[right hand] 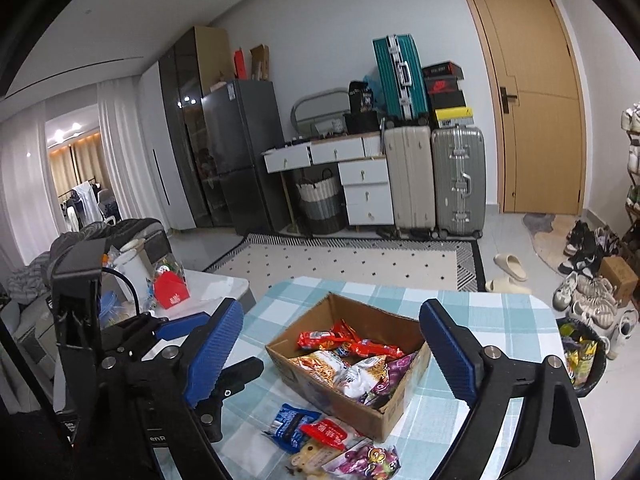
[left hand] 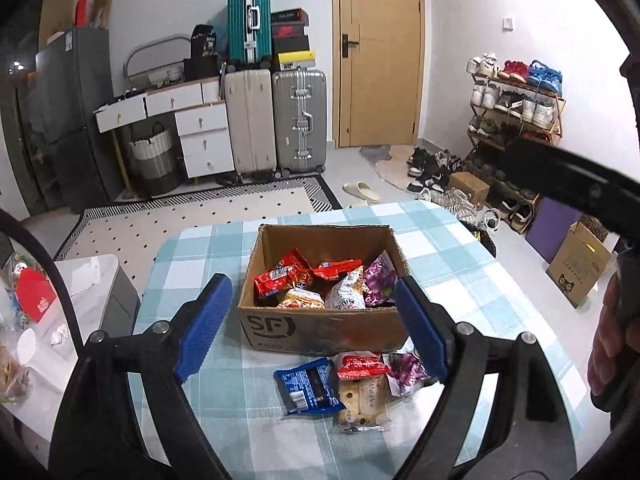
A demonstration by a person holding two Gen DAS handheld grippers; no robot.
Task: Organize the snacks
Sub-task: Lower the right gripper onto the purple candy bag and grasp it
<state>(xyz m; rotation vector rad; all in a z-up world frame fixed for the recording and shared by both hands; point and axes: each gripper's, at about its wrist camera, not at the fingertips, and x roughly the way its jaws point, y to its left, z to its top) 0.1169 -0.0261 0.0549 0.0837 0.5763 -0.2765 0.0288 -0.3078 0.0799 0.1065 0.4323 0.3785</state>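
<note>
Carton: we see an open cardboard box [left hand: 324, 320] near the middle of the checked tablecloth [left hand: 460, 280]; its near wall bears the printed letters "SF".
Contents: red, purple, white and orange snack packets [left hand: 320, 284] fill the carton; we cannot read their print.
Loose snacks: just beside the carton's near wall, toward the table's near edge, lie a blue packet [left hand: 308, 388], a red-labelled packet [left hand: 362, 366] on a pale biscuit-like pack [left hand: 362, 400], and a purple packet [left hand: 406, 370]; their small characters are illegible to us.
Left tongs: we find the left gripper [left hand: 308, 328] spread, nothing between its blue pads [left hand: 206, 328], hanging above the loose snacks.
Right tongs: the right gripper [right hand: 332, 356] is likewise spread and empty, above the carton; in the left wrist view a hand [left hand: 612, 340] grips its body.
Surroundings: teal suitcase [left hand: 248, 22], beige and grey suitcases, stacked shoe boxes [left hand: 290, 36] (one with a swoosh mark), a wooden door [left hand: 380, 52], a shoe rack [left hand: 516, 108].
Floor: a brown carton with a cat-face logo [left hand: 580, 268] stands off the table's right edge; a bin holding wrappers [right hand: 580, 356] sits by that edge.
Obstructions: none over the carton; the left gripper's body crosses the table's left edge in the right wrist view.
</note>
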